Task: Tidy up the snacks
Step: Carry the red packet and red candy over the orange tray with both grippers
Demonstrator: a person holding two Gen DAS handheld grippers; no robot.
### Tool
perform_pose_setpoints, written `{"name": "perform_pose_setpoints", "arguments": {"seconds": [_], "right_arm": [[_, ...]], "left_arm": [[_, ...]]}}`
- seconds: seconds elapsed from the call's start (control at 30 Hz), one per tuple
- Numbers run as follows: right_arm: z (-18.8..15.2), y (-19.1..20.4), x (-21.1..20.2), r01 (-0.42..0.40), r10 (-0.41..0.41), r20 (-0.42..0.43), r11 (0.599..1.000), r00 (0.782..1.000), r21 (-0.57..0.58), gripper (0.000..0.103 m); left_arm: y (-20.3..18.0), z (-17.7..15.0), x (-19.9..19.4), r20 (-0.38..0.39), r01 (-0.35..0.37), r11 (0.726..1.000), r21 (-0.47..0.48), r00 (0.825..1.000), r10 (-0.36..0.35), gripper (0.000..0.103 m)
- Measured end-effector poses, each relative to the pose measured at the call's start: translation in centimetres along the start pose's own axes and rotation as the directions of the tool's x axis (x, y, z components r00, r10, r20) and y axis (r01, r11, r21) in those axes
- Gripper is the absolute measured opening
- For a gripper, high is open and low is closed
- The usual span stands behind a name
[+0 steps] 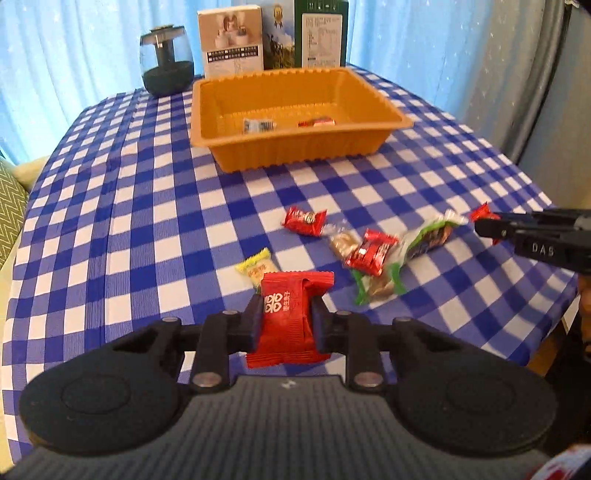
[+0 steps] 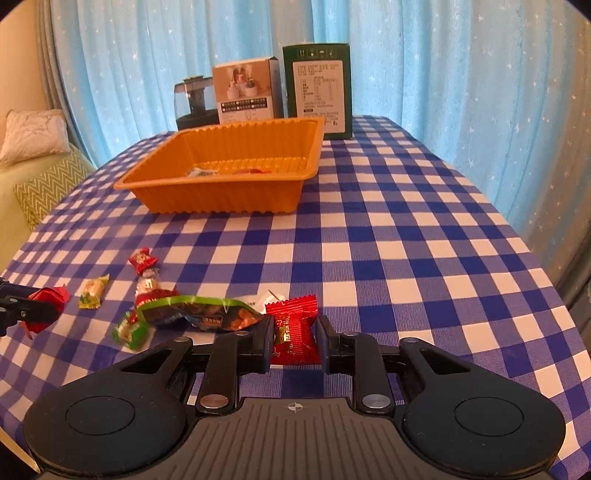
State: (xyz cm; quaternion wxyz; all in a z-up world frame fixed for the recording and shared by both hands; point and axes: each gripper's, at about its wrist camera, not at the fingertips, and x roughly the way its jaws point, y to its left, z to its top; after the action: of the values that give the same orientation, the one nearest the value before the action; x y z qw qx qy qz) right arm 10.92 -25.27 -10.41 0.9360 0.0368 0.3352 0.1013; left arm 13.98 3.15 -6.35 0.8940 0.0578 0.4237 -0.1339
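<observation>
My left gripper (image 1: 286, 314) is shut on a red snack packet (image 1: 290, 317) and holds it just above the checked tablecloth. My right gripper (image 2: 293, 338) is shut on another red candy packet (image 2: 295, 330), low over the cloth; it also shows in the left wrist view (image 1: 487, 225). An orange tray (image 1: 236, 88) stands further back with two wrapped candies (image 1: 258, 125) inside. Loose snacks lie between the grippers: a yellow candy (image 1: 256, 269), red candies (image 1: 304, 220), a green-wrapped bar (image 1: 424, 240), and a green candy (image 1: 376, 286).
A dark glass jar (image 1: 166, 62), a white box (image 1: 232, 38) and a green box (image 1: 321, 35) stand behind the tray. Blue curtains hang around the table. A sofa with cushions (image 2: 33, 136) is on the left. The table edge drops off at the right (image 1: 554, 295).
</observation>
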Motion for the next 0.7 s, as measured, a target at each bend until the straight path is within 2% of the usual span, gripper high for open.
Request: {"name": "perform_pose_setpoints", "arguments": {"seconds": [0.23,0.43,0.7], "right_arm": [[1.4,0.4,-1.0,0.005,-0.006,0.054,1.000,0.999,0.027,0.024],[3.3,1.7,-1.1,-0.027,0.026,0.099,1.000,0.995,0.010,0.024],[7.2,2.9,-0.3,-0.051,0.051,0.161,0.999,0.986,-0.001,0.024]], "left_arm": [[-0.8,1.4,-0.8,0.052,-0.003,1.000,-0.019,0.999,0.004,0.024],[-0.7,3.2,-0.8,0.097,-0.005,0.999,-0.043,0.995,0.009,0.024],[-1.0,7.3,0.0,0.172,0.020,0.996,-0.082,0.985,-0.006,0.024]]}}
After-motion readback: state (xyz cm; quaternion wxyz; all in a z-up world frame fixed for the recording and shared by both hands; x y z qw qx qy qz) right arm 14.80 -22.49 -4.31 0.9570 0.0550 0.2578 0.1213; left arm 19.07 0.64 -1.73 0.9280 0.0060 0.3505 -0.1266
